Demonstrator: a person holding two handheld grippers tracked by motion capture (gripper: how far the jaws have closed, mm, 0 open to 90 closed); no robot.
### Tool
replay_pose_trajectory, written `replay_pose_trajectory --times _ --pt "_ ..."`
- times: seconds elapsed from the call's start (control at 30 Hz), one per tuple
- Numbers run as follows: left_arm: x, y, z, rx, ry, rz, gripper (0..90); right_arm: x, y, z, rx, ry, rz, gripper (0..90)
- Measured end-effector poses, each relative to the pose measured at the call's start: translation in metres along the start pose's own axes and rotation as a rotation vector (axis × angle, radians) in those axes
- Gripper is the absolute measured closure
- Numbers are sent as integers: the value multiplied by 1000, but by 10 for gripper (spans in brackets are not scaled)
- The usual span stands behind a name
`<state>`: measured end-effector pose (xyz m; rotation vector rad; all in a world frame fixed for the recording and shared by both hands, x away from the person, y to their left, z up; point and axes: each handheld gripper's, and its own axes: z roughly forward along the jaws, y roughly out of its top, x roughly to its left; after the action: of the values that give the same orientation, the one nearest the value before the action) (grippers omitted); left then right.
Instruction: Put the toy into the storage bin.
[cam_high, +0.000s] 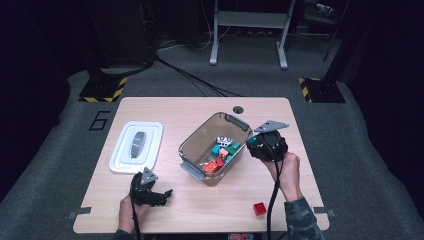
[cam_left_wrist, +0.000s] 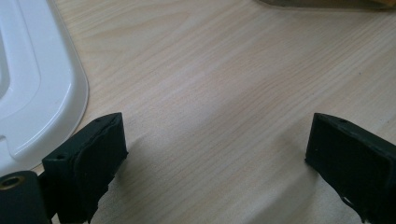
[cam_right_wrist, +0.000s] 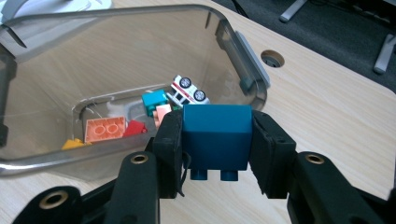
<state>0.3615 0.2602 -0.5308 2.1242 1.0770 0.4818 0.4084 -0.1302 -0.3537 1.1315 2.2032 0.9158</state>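
Note:
My right gripper (cam_right_wrist: 215, 140) is shut on a dark blue brick (cam_right_wrist: 216, 135), studs pointing down, and holds it above the near rim of the clear smoky bin (cam_right_wrist: 243, 46). In the high view that gripper (cam_high: 251, 142) hangs at the bin's (cam_high: 189, 139) right side. Inside the bin lie a toy car (cam_right_wrist: 188, 90), a teal brick (cam_right_wrist: 154, 100), an orange brick (cam_right_wrist: 105, 129) and a red piece (cam_right_wrist: 134, 128). My left gripper (cam_left_wrist: 215, 154) stands open over bare wood, low at the table's front left (cam_high: 161, 196).
A white lid (cam_high: 136, 146) lies left of the bin, its edge (cam_left_wrist: 51, 93) close to my left gripper. A loose red brick (cam_high: 259, 208) sits near the table's front right edge. A cable hole (cam_high: 238, 109) is at the back of the table.

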Motion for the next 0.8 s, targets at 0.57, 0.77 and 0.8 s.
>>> replay_pose_trajectory --times 0.57,0.77,0.8 --pt "0 0 0 0 0 0 51 29 26 31 31 77 -97 584" --pt "0 0 0 0 0 0 51 41 22 48 77 110 -130 584" --pt "0 0 0 0 0 0 51 43 21 50 75 117 -130 584"
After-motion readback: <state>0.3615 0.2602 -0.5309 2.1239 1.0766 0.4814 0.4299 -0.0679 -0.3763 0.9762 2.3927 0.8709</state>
